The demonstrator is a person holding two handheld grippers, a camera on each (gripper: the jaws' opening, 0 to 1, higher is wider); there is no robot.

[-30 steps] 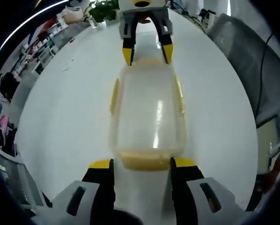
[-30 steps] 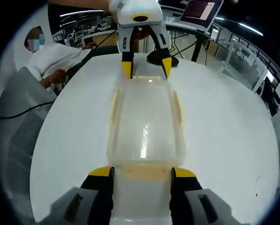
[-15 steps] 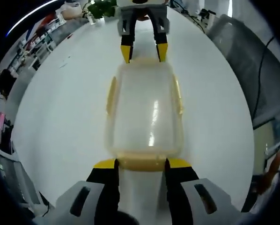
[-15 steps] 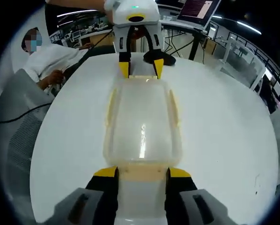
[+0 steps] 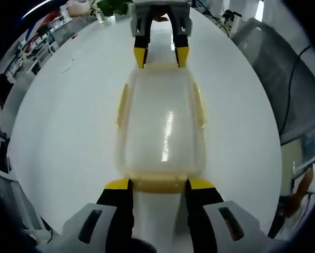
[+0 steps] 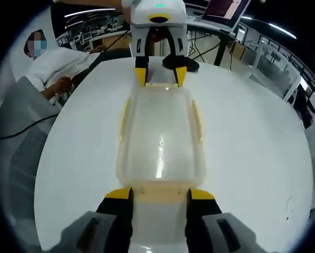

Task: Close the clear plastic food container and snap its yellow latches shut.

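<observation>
A clear plastic container (image 5: 161,124) (image 6: 160,134) lies lengthwise on the white table with its lid on. Yellow side latches (image 5: 120,105) (image 6: 196,118) hang along both long edges. My left gripper (image 5: 158,184) is at the container's near short end in the left gripper view, its yellow-tipped jaws closed against the sides of the yellow end latch (image 5: 158,185). My right gripper (image 6: 160,194) holds the opposite end latch (image 6: 160,193) the same way. Each gripper also appears at the far end in the other's view: the right gripper (image 5: 161,57) and the left gripper (image 6: 160,76).
The white table (image 5: 68,121) spreads wide on both sides of the container. A grey chair (image 5: 284,79) stands off one edge. A seated person in white (image 6: 57,63), a laptop (image 6: 226,10) and a dark round base (image 6: 181,64) are beyond the far edge.
The jaws of both grippers narrowed onto the end latches between the earliest frames and half a second ago. Since then they have held still; the views shifted slightly.
</observation>
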